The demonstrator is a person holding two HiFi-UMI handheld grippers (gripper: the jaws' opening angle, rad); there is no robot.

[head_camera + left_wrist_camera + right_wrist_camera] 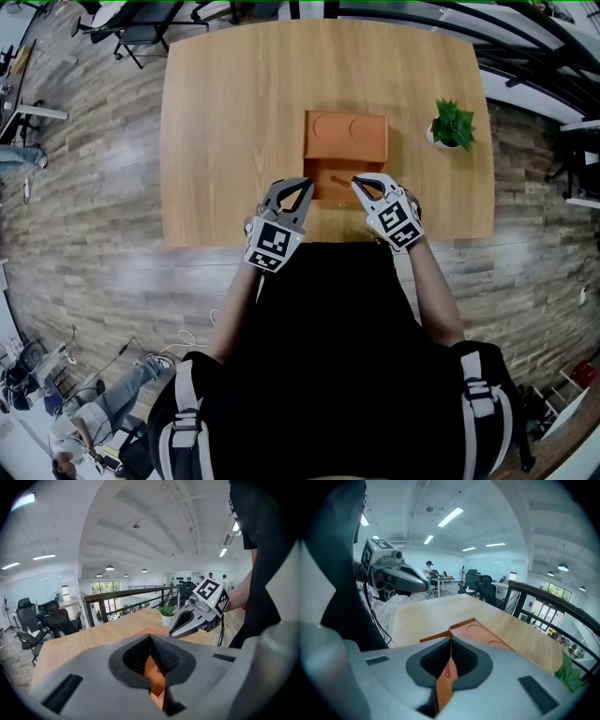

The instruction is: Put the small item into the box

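An orange box (pixel 317 192) stands open near the table's front edge, its lid (pixel 345 136) lying flat behind it. A small dark-red item (pixel 337 178) lies inside the box. My left gripper (pixel 306 183) hovers at the box's front left and my right gripper (pixel 356 182) at its front right, both above it with fingertips together. In the right gripper view the jaws (pixel 451 640) meet, and the red item (pixel 447 671) shows below through the gap on the orange floor. The left gripper (pixel 150 637) is also shut with nothing in it.
A potted plant (pixel 452 124) stands at the table's right side, also seen as the plant (pixel 168 612) in the left gripper view. The wooden table (pixel 234 112) extends to the left and far side. Office chairs and a railing stand beyond it.
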